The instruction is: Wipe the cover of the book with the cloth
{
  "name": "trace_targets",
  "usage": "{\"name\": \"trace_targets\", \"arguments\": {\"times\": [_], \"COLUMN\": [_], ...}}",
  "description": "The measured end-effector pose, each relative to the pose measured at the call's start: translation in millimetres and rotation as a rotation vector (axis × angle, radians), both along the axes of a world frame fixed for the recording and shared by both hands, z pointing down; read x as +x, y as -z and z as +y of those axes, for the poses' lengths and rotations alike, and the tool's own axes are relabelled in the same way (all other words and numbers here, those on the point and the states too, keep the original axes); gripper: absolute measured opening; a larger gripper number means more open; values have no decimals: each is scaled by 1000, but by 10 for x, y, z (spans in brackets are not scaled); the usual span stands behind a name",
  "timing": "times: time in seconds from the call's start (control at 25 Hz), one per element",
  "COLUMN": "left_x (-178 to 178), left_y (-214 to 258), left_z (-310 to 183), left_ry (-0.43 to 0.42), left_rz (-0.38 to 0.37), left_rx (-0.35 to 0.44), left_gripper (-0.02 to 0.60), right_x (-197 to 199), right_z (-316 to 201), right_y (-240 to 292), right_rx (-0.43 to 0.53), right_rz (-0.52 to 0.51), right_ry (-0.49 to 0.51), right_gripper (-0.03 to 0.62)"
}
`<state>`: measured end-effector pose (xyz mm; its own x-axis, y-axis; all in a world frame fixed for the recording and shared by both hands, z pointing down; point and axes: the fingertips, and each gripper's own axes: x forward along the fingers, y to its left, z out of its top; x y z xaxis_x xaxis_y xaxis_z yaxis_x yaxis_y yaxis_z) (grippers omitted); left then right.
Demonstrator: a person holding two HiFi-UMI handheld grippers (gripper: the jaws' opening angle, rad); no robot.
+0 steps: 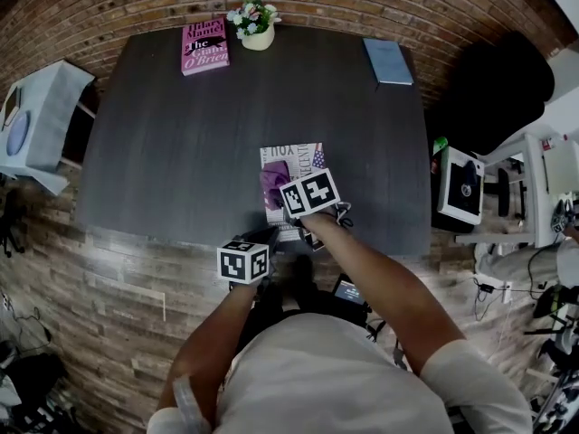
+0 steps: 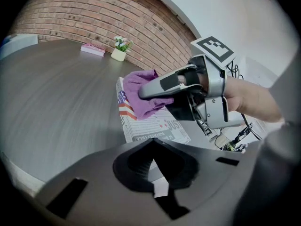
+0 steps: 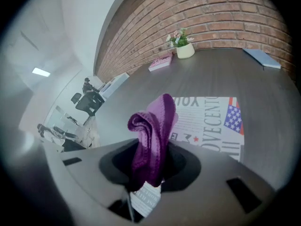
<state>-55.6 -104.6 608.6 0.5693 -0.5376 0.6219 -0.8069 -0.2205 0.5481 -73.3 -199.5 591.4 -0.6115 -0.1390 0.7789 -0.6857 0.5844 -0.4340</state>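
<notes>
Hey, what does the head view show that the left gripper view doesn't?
Only the head view: the blue book at the table's far right corner. Only the left gripper view: the left gripper close up, jaws shut. Both: the right gripper holding the cloth over the book, plus the pink book and flowers at the far edge.

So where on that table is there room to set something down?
The left half, between the pink book and the near edge, is bare; so is the right side in front of the blue book. The near middle is crowded: the book, cloth, left gripper and right gripper.
</notes>
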Motion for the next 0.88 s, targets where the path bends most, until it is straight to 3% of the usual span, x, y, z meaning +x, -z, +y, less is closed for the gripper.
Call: {"name": "trace_targets", "arguments": {"times": [0.4, 0.88], "left_x": [-16, -20], "left_y": [-10, -14], "left_z": [-2, 1], "left_ry": [-4, 11], "left_rz": [-28, -28], "left_rx": [-1, -3], "left_gripper": [6, 6], "right_x": [132, 756], "right_z": [30, -120], "right_y": [-129, -130], "right_rx": [-17, 12], "right_rz": [32, 68], "right_ry": [-6, -103], "right_gripper": [126, 126]}}
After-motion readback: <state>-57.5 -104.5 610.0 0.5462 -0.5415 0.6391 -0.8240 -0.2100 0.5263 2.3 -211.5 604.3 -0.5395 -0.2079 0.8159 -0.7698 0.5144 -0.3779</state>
